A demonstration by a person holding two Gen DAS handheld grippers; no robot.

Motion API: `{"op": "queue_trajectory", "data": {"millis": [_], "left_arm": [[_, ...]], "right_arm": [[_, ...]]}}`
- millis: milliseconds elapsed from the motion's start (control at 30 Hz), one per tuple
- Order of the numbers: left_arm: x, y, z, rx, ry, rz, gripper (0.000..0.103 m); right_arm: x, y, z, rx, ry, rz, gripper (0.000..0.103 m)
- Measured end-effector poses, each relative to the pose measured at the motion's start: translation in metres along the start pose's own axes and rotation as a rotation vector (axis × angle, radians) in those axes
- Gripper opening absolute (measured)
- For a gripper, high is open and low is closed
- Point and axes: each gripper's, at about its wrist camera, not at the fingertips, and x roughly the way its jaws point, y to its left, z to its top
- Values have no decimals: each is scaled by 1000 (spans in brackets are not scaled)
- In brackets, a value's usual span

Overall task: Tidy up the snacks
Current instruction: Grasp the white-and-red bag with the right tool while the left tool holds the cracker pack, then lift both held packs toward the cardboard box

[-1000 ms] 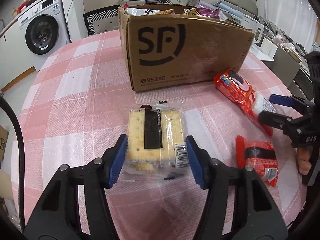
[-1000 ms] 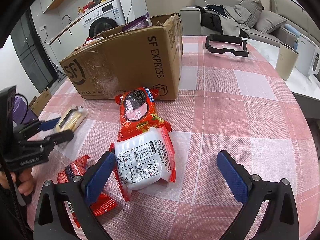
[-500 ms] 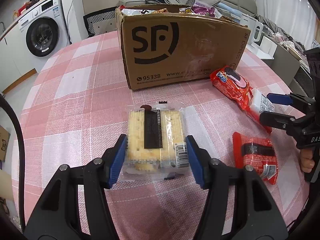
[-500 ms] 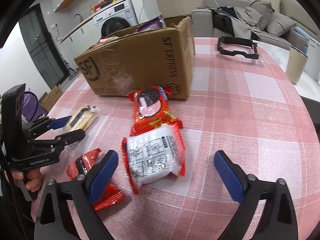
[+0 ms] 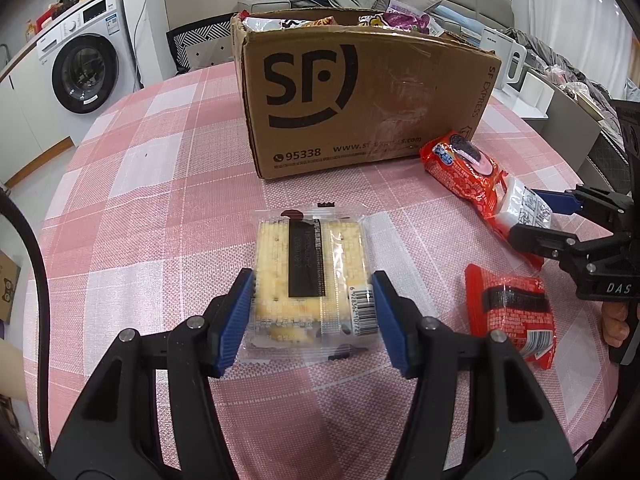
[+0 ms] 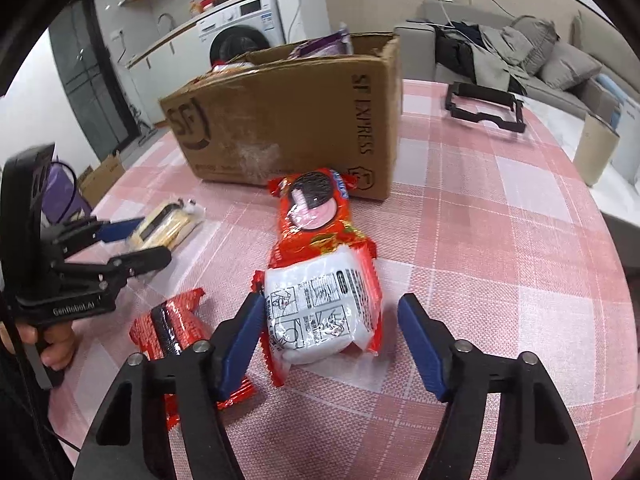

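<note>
Left wrist view: the left gripper point(image 5: 312, 316) clamps the cracker pack point(image 5: 310, 276) lying on the checked tablecloth point(image 5: 160, 200) before the cardboard box point(image 5: 360, 100). The right gripper point(image 6: 332, 344) is closing around the red cookie pack point(image 6: 320, 280); its left pad seems to touch, the right stands clear.

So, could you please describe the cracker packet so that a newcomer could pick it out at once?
Start at the brown SF cardboard box on the pink checked tablecloth. Just in front of its printed face lies the cracker packet, flat between the left gripper pads. Unlike the red packets beside it, its wrapper is clear, showing pale yellow crackers and a black label.
</note>
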Motion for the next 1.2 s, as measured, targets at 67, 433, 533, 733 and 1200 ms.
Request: {"op": "queue_trajectory", "data": {"millis": [67,433,533,733,1200], "left_arm": [[0,0,0,0,0,0,56],[0,0,0,-1,0,-1,56],[-1,1,0,-5,-3,-3,55],[-8,2,-1,-13,-30,-14,55],[-49,2,9,-29,-129,-3,55]], "right_arm": [[0,3,0,-14,1,-1,63],[-4,-1,-1,12,-13,34,50],[-10,-6,1,24,-27,39,50],[-25,-13,4,48,-70,63,50],[-51,-12,11,70,-175,95,49]]}}
